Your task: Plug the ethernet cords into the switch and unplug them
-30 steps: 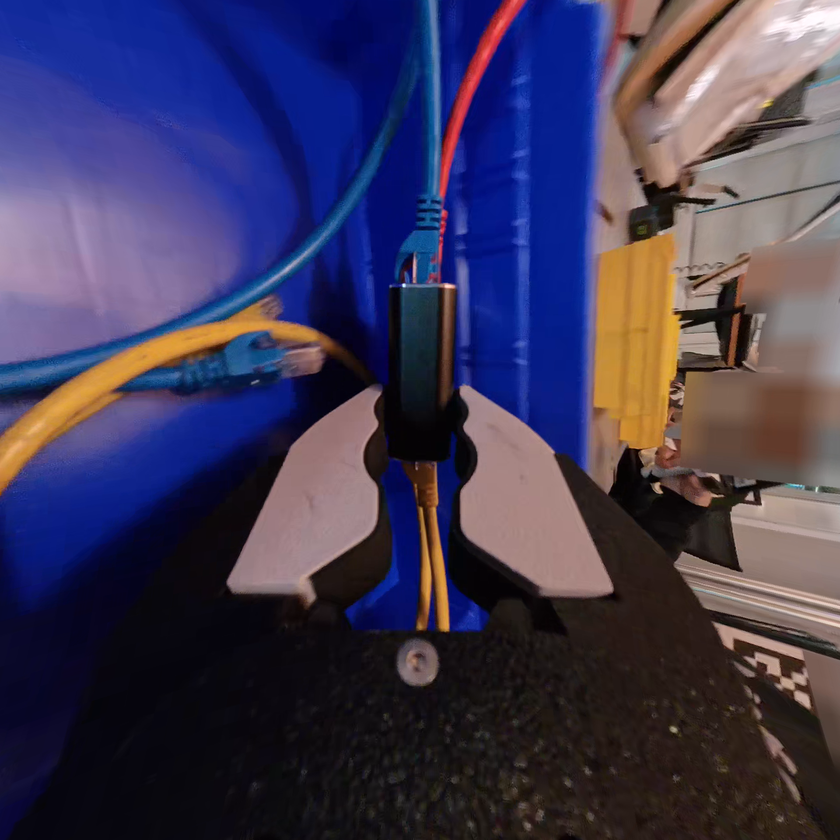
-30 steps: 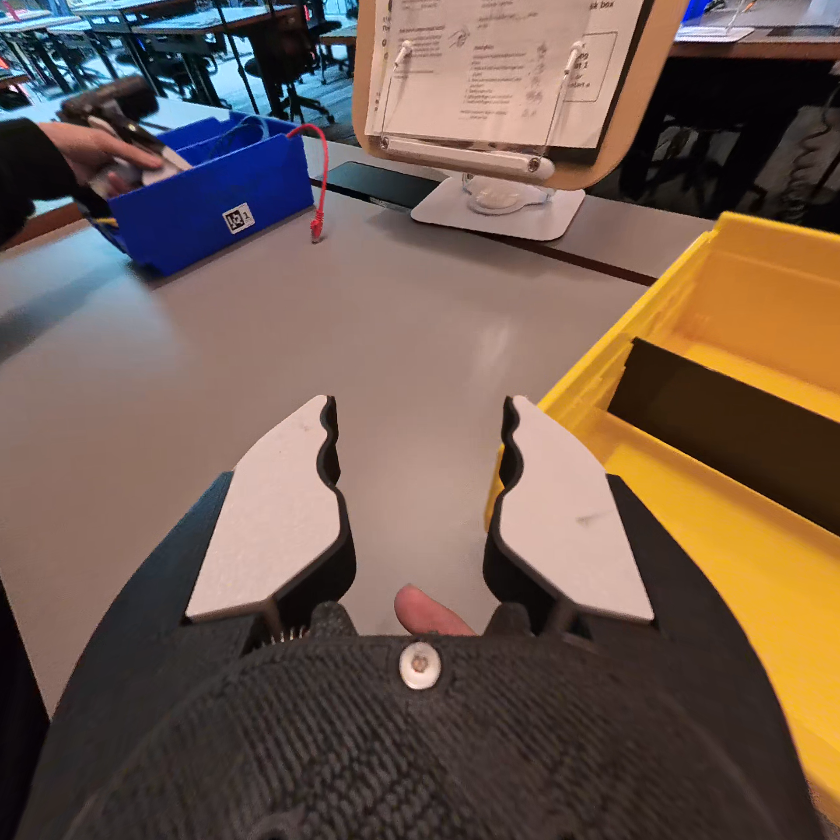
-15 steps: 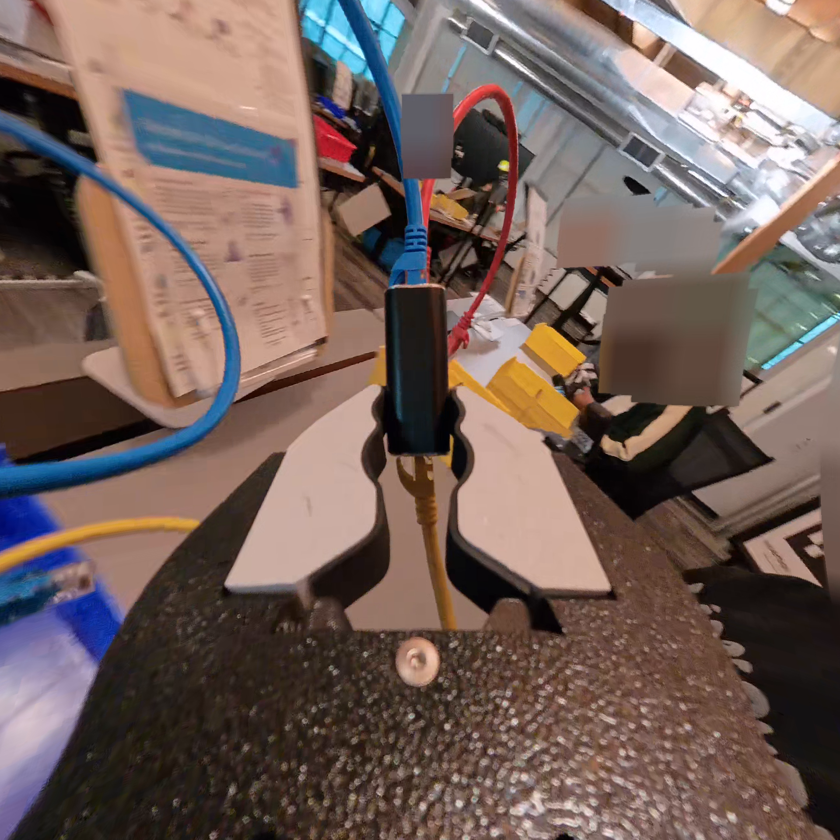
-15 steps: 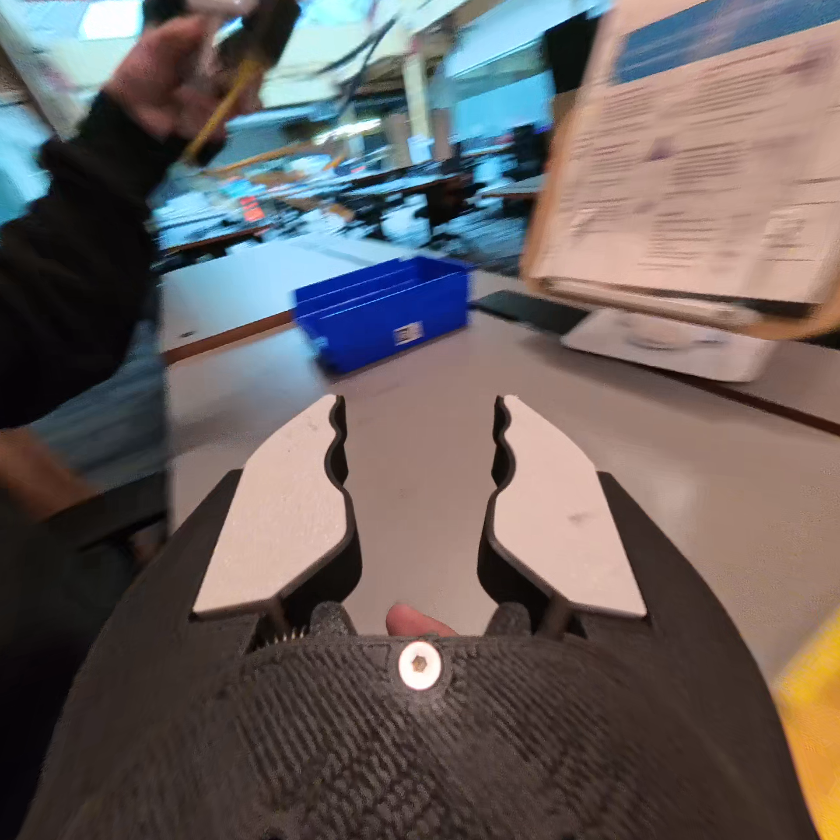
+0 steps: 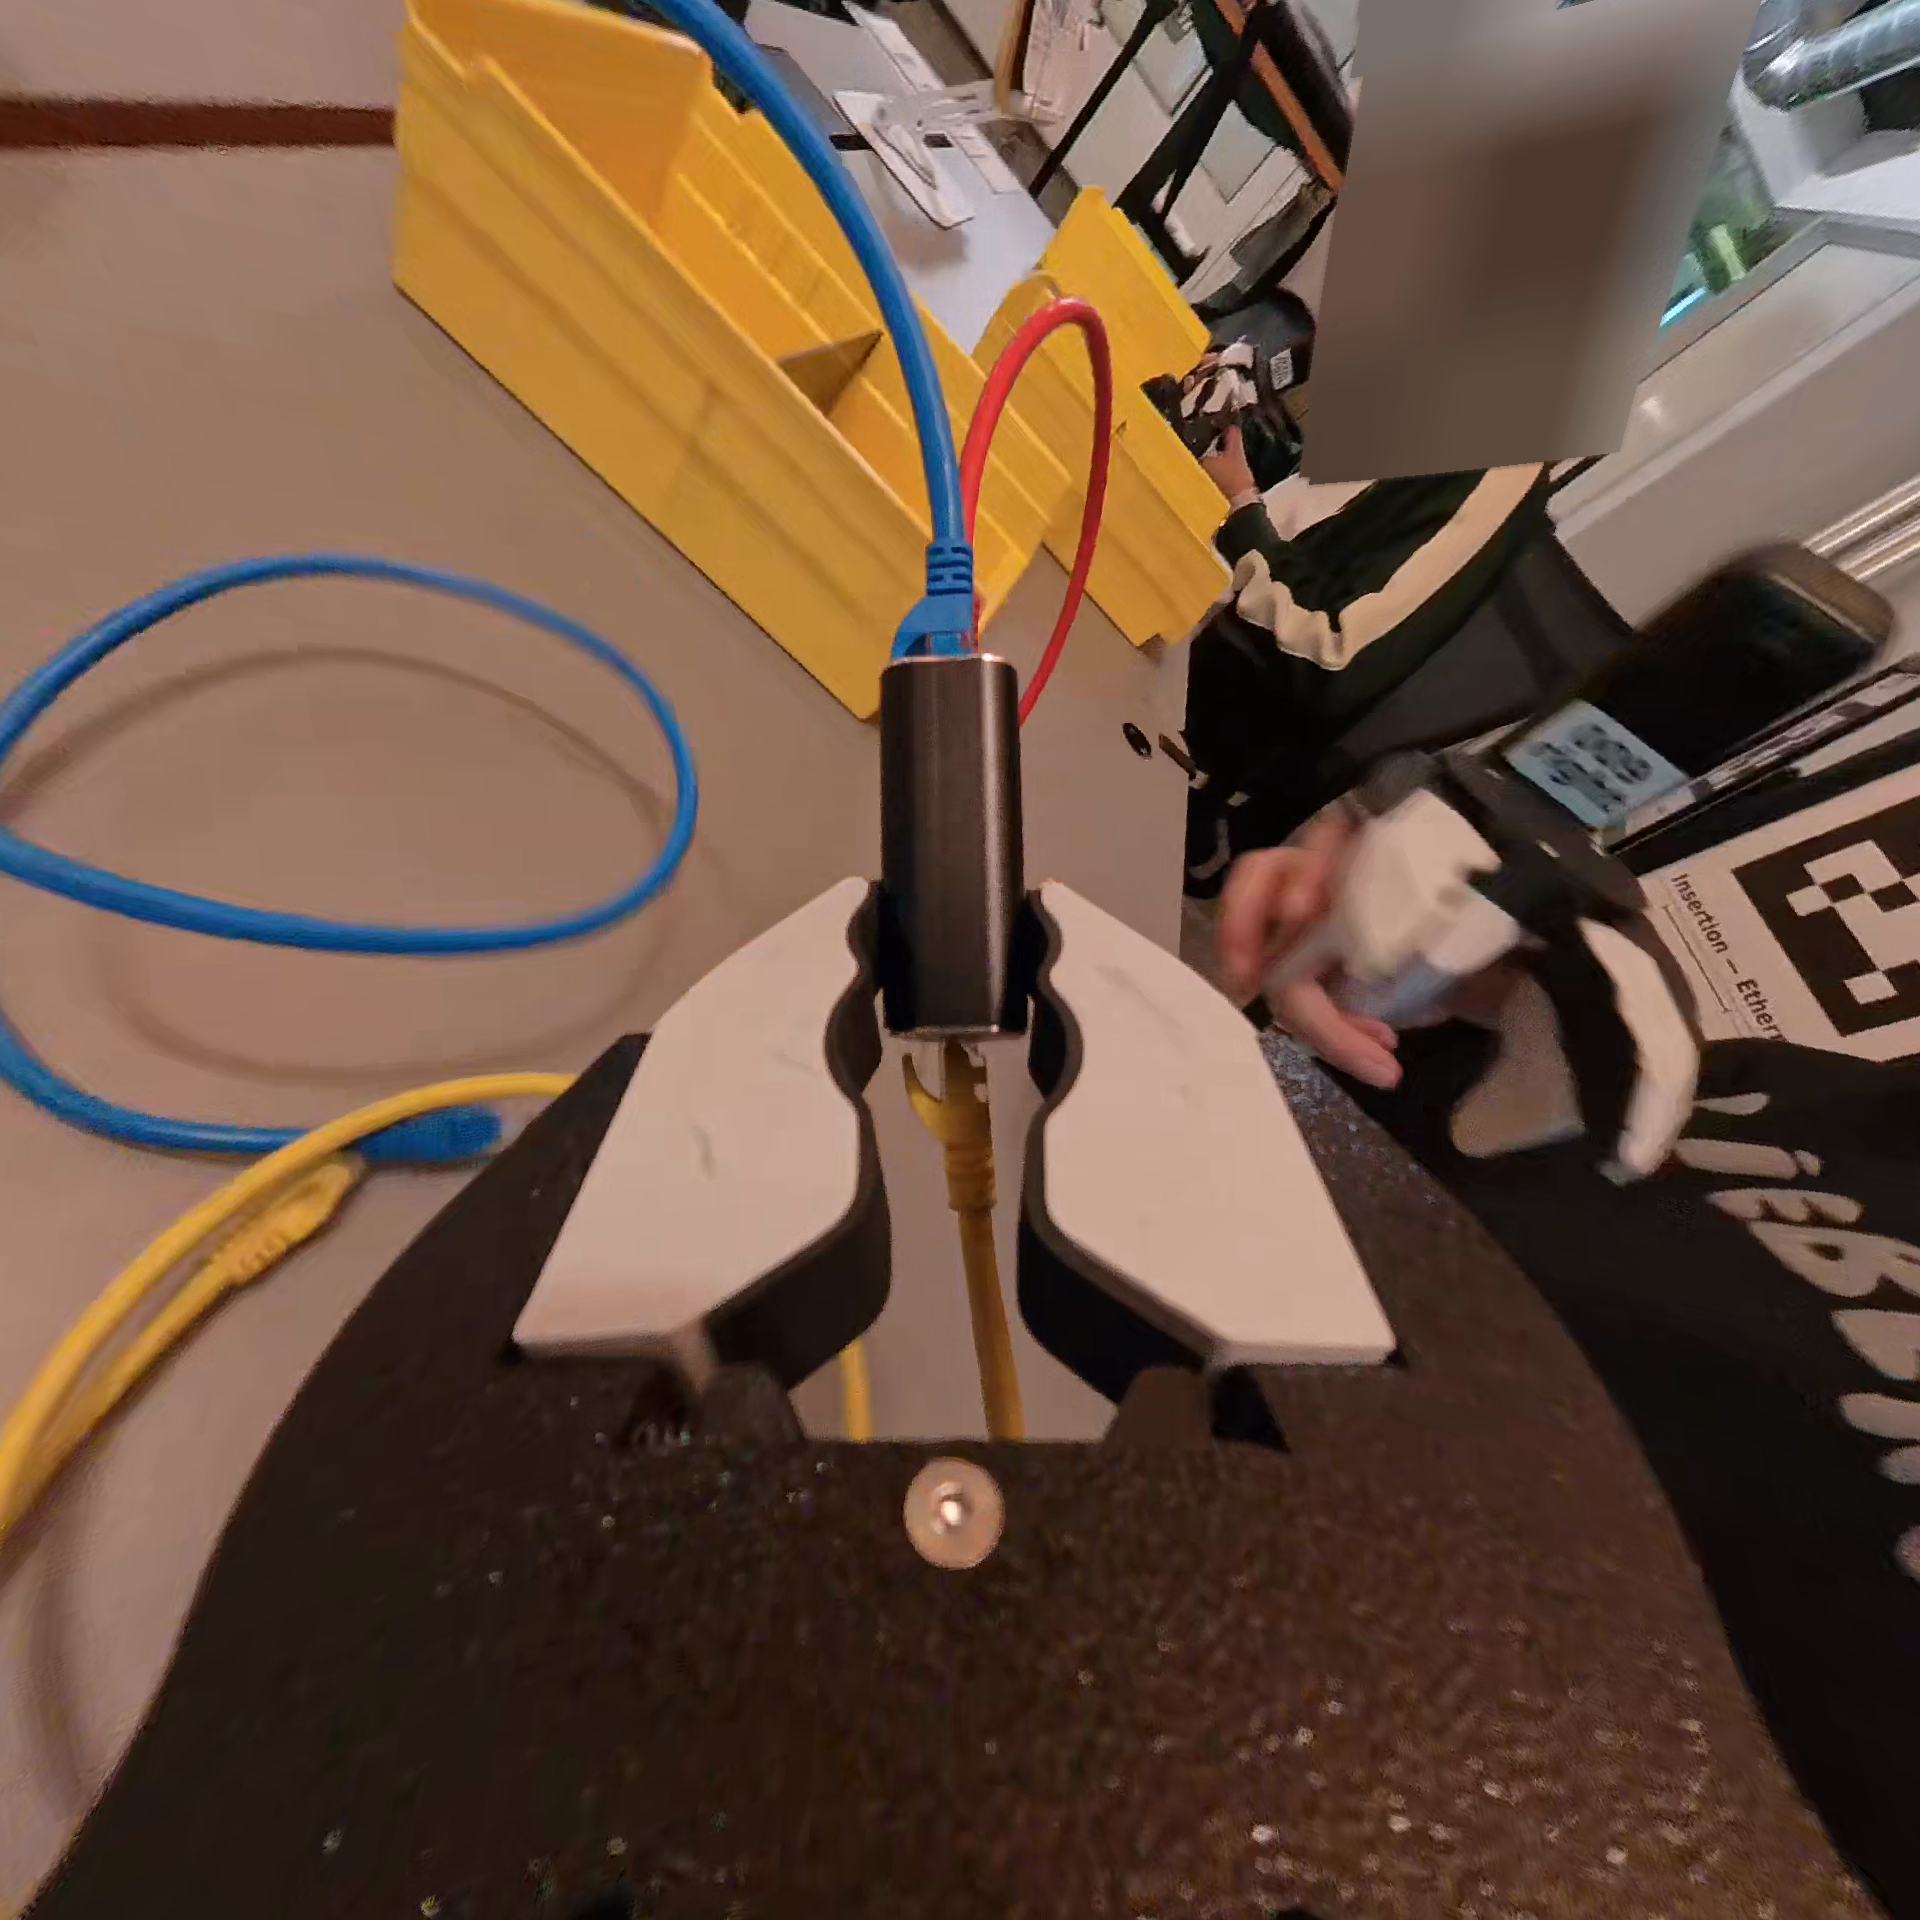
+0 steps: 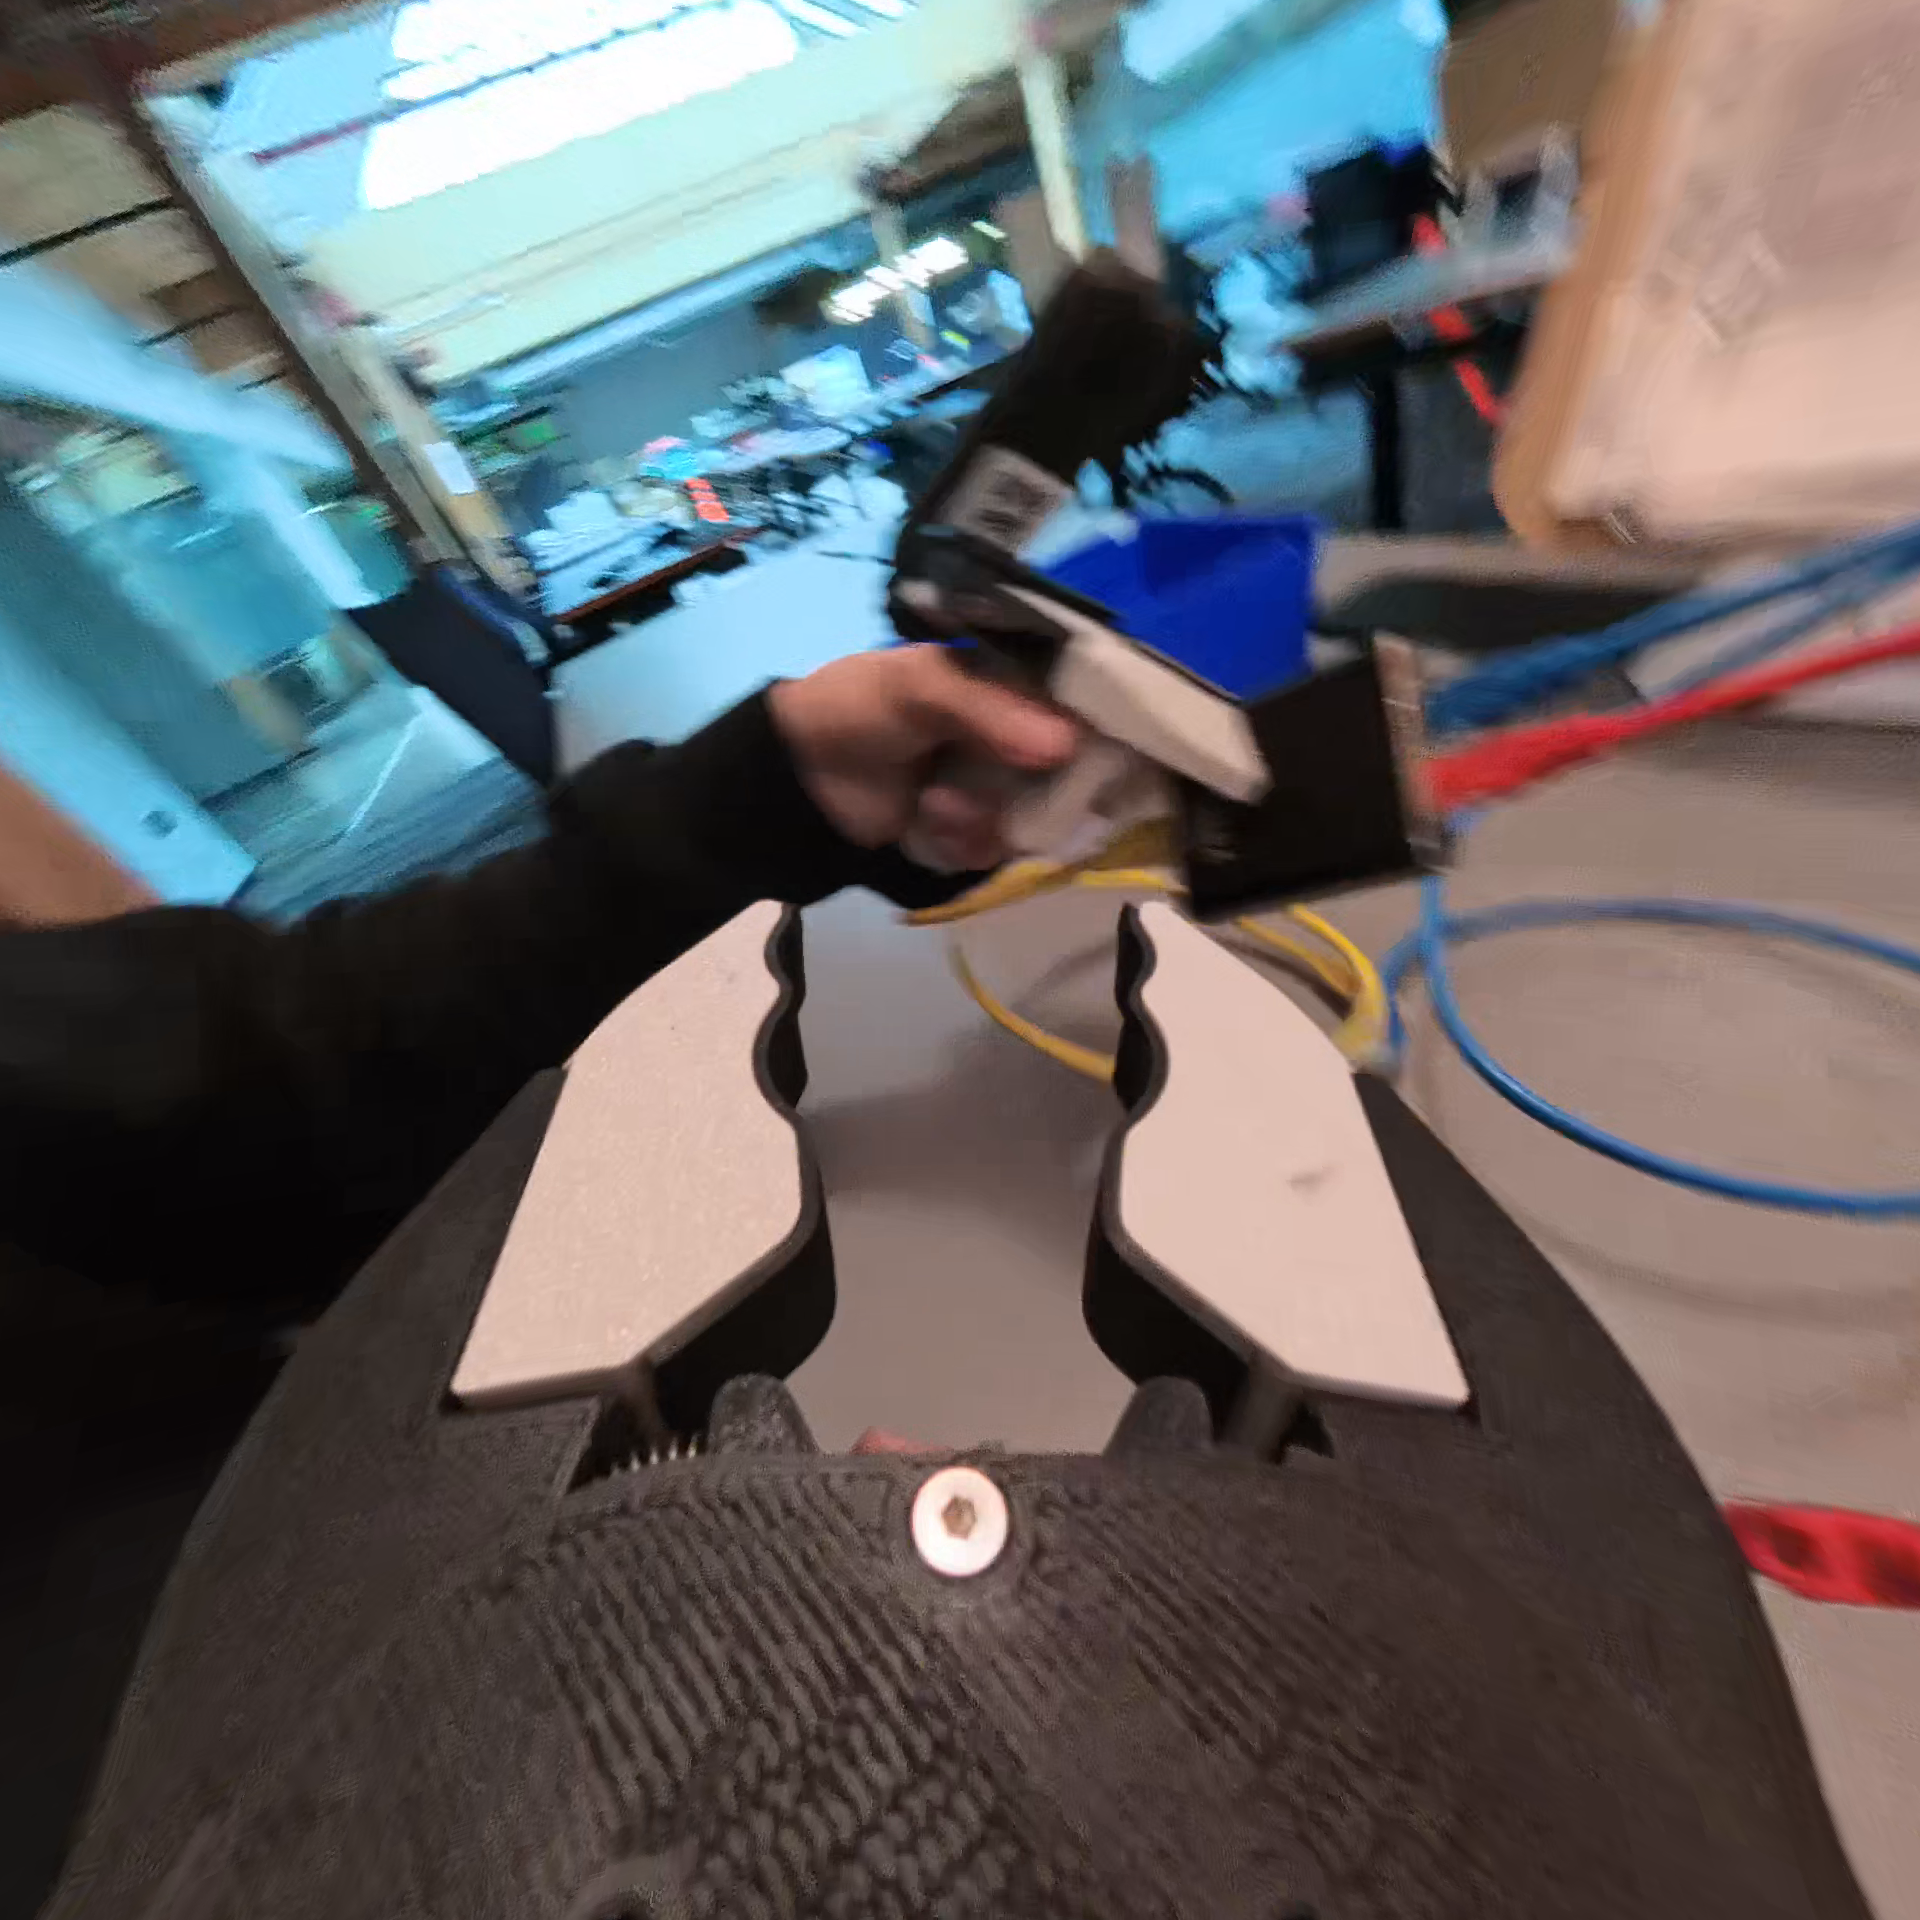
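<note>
1. The left gripper (image 5: pixel 951 961) is clamped on the black switch (image 5: pixel 948 842), both fingers pressed against its sides near its lower end; the switch stands upright in the left wrist view, pointing toward 12 o'clock.
2. A blue cord (image 5: pixel 914 343) is plugged into the switch's far end and runs up toward 11 o'clock; a red cord (image 5: pixel 1091 416) loops out of the same end, arching toward 1 o'clock.
3. A yellow cord (image 5: pixel 977 1195) is plugged into the switch's near end and runs down between the fingers toward 6 o'clock.
4. On the table (image 5: pixel 208 364), at 9 o'clock from the switch, more blue cord lies in a wide loop, with a loose blue plug (image 5: pixel 431 1132) and a loose yellow plug (image 5: pixel 270 1236) lying close together at about 8 o'clock.
5. Yellow bins (image 5: pixel 623 312) sit on the table at 11 to 1 o'clock.
6. The right gripper (image 6: pixel 961 935) has its fingers apart and holds nothing; it hangs above the table.
7. In the right wrist view, blurred, the switch (image 6: pixel 1309 779) shows at 1 o'clock, held by the other gripper in a person's hand (image 6: pixel 904 748), with blue, red and yellow cords trailing from it.
</note>
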Demonstrator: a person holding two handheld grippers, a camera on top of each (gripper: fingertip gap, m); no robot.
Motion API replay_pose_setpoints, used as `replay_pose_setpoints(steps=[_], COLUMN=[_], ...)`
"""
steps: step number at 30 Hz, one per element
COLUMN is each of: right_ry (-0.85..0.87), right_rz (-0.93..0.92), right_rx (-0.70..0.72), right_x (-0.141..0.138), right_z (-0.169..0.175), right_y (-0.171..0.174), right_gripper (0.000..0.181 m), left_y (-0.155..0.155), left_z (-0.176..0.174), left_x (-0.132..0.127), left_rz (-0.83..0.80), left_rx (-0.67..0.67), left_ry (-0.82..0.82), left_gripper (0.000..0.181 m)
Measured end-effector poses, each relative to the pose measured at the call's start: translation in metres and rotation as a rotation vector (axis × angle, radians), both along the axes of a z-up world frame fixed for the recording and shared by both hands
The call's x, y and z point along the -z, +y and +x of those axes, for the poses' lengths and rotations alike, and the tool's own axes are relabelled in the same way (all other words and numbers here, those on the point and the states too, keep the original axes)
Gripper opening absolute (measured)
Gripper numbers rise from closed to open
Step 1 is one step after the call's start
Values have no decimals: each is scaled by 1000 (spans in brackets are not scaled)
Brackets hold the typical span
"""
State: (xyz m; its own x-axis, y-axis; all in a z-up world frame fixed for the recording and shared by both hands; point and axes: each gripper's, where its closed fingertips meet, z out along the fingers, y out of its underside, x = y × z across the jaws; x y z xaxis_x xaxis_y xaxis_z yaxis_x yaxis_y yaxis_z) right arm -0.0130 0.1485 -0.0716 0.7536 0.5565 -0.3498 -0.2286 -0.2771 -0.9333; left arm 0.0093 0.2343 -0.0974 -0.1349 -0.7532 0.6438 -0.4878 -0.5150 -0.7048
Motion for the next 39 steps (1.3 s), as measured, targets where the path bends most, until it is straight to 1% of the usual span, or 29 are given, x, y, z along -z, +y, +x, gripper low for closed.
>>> replay_pose_setpoints(steps=[1, 2, 3, 4, 6, 7, 9, 11, 14, 16, 17, 19, 20, 21, 22, 23, 24, 25, 26, 28, 29, 30, 32, 33, 36, 37, 39], right_ry=[23, 71, 148, 240, 385, 416, 396, 353, 340, 358, 373, 452, 514, 577, 647, 728, 812, 893, 956, 1015, 1021, 1019, 1000, 999, 1006, 1010, 1053], right_rz=[-84, -159, -206, -230, -237, -221, -182, -127, -72, -82, -89, -86, -100, -120, -142, -159, -171, -178, -181, -208, -219, -225, -236, -240, -240, -240, -258], right_rx=[48, 76, 74, 51, 0, -20, -26, -67, -118, -171, -176, -145, -121, -84, -40, -5, 21, 47, 63, 63, 52, 57, 23, 8, -32, -31, -55], right_x=[23, 43, 54, 60, 64, 64, 65, 63, 60, 61, 61, 58, 57, 59, 61, 63, 64, 64, 64, 66, 66, 66, 62, 59, 50, 49, 48], right_z=[14, 24, 29, 31, 32, 32, 31, 25, 19, 16, 16, 22, 27, 33, 40, 47, 53, 60, 64, 66, 63, 62, 54, 50, 41, 39, 34], right_y=[14, 24, 31, 35, 40, 41, 42, 41, 38, 35, 36, 40, 43, 47, 50, 53, 54, 56, 56, 57, 57, 57, 55, 53, 49, 49, 48], right_gripper=[61, 68, 72, 70, 56, 49, 31, 29, 27, 26, 26, 25, 25, 24, 24, 24, 24, 24, 24, 24, 24, 24, 24, 24, 24, 23, 23], left_y=[-4, -9, -14, -21, -38, -44, -52, -53, -56, -58, -59, -52, -47, -40, -29, -20, -15, -13, -18, -42, -53, -61, -60, -57, -43, -41, -41], left_z=[3, 5, 6, 6, 4, 3, -1, -4, -10, -13, -14, -10, -7, -4, -2, -3, -4, -7, -10, -11, -11, -10, -10, -10, -10, -11, -12], left_x=[13, 24, 32, 39, 44, 44, 46, 46, 43, 43, 43, 41, 38, 33, 25, 14, 2, -7, -15, -20, -19, -15, -3, 4, 19, 22, 22], left_rz=[-13, -20, -15, -2, 9, 14, 21, 30, 65, 122, 154, 254, 334, 439, 565, 695, 813, 910, 981, 1047, 1077, 1118, 1206, 1223, 1165, 1135, 1098], left_rx=[16, 29, 42, 69, 132, 151, 181, 194, 229, 251, 257, 216, 182, 131, 50, -28, -97, -161, -198, -195, -184, -174, -185, -182, -197, -187, -172], left_ry=[-17, -29, -42, -56, -92, -110, -122, -131, -148, -151, -144, -147, -158, -162, -160, -165, -169, -160, -149, -149, -159, -165, -153, -151, -188, -211, -261], left_gripper=[24, 24, 24, 24, 23, 23, 24, 23, 23, 24, 24, 27, 29, 30, 31, 38, 50, 60, 68, 75, 81, 83, 81, 81, 79, 75, 71])
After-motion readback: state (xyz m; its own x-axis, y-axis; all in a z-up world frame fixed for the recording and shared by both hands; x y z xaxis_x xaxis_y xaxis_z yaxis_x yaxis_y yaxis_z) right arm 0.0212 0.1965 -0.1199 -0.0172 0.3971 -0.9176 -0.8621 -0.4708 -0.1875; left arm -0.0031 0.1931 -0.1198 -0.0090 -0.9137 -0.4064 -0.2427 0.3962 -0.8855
